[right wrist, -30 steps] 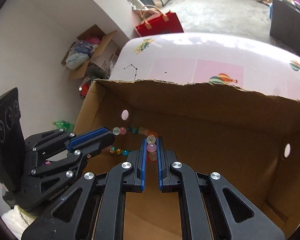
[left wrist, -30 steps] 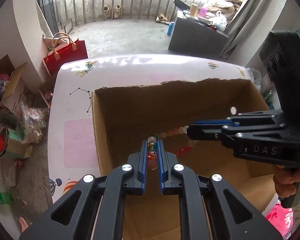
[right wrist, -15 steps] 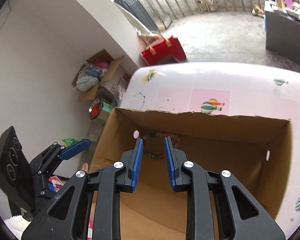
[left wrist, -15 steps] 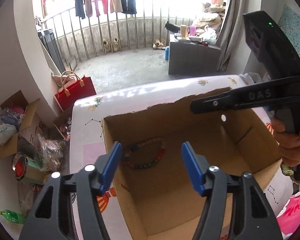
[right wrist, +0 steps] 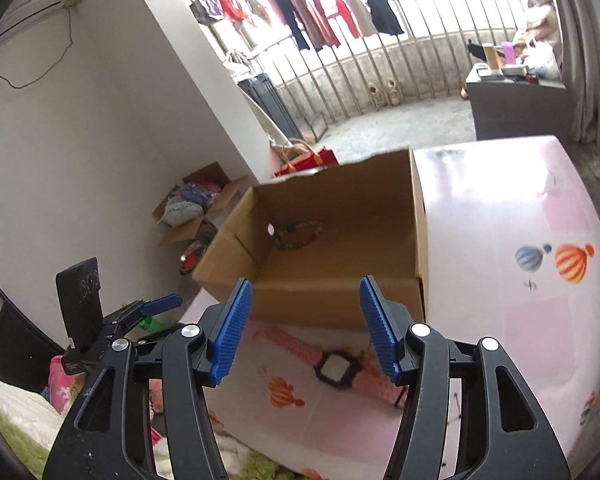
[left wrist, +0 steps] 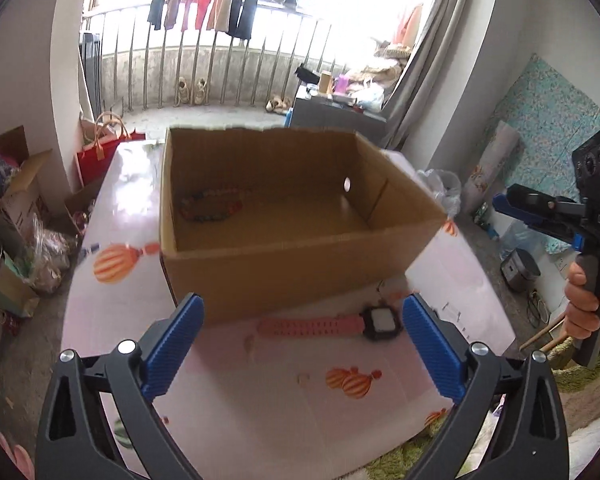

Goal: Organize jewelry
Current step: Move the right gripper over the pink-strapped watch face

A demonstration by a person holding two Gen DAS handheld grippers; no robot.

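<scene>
Cardboard, brown and open-topped, a large box [left wrist: 300, 216] filling the middle of the left wrist view, set on a glossy pink table [left wrist: 260, 392] printed with striped hot-air balloons. Inside, against the far left corner of the box floor, a loop of multicoloured round beads [left wrist: 210, 206], lying loose and untouched, so probably already sorted. In front of the near wall of the box, flat on the table, a pink rubber-strapped watch with a black square case [left wrist: 332, 326], likely the next piece to go in.

Left gripper [left wrist: 300, 356], blue-padded, black-framed, at the bottom centre of its own frame: spread to its widest after just opening, nothing between the pads, the watch showing between them but well beyond. Right gripper [right wrist: 306, 326], same build, at the bottom centre of the right wrist view: partly spread, also just opening, empty, the watch again visible past its tips. Seen also at the right edge of the left view, gripped by a hand [left wrist: 584, 304].

In the way of a straight carry: the near cardboard wall, standing tall directly behind the watch, so probably a lift over the rim needed. Around: red gift bag [left wrist: 104, 152] at the left, behind the table, balcony railing with hanging clothes at the top, cluttered boxes at the left edge
</scene>
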